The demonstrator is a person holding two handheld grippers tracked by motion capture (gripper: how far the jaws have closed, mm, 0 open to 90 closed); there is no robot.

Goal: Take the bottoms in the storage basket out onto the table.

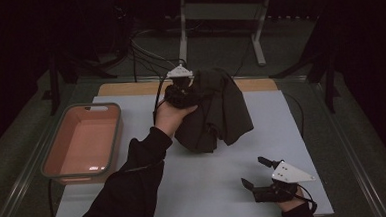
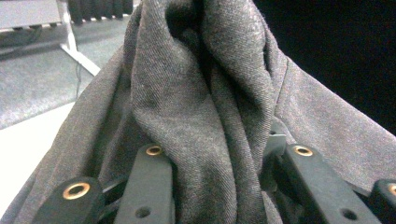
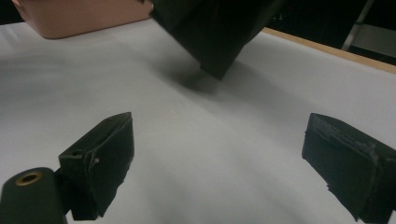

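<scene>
Step in hand: the left tool (image 1: 181, 89) was clamped on a bunched fold of the dark grey cloth (image 1: 218, 112) and held it lifted over the far middle of the surface (image 1: 210, 187); I judged this the carrying stage — the cloth gathered up but not yet put anywhere.
Cloth: it hung in folds from the grip, its lowest corner close above the white sheet, casting a shadow there; whether that corner touched I could not tell.
Left tool, close up: in the left gripper view the weave (image 2: 205, 116) was pinched tight between the two black jaws.
Right tool (image 1: 254, 178): it rested low at the near right of the surface, jaws spread wide with nothing between them; the cloth's corner (image 3: 215, 51) hung well ahead of it.
Next move, as a judgement: the free corner probably needed catching by the right tool, or the whole bundle swinging left towards the basin.
Around: a pink basin (image 1: 82, 139) with a grey rim sat at the left, apparently empty; a white stand's legs (image 1: 258, 45) stood beyond the far edge.
In the way: nothing lay between cloth and basin — only the trailing folds might drag.
</scene>
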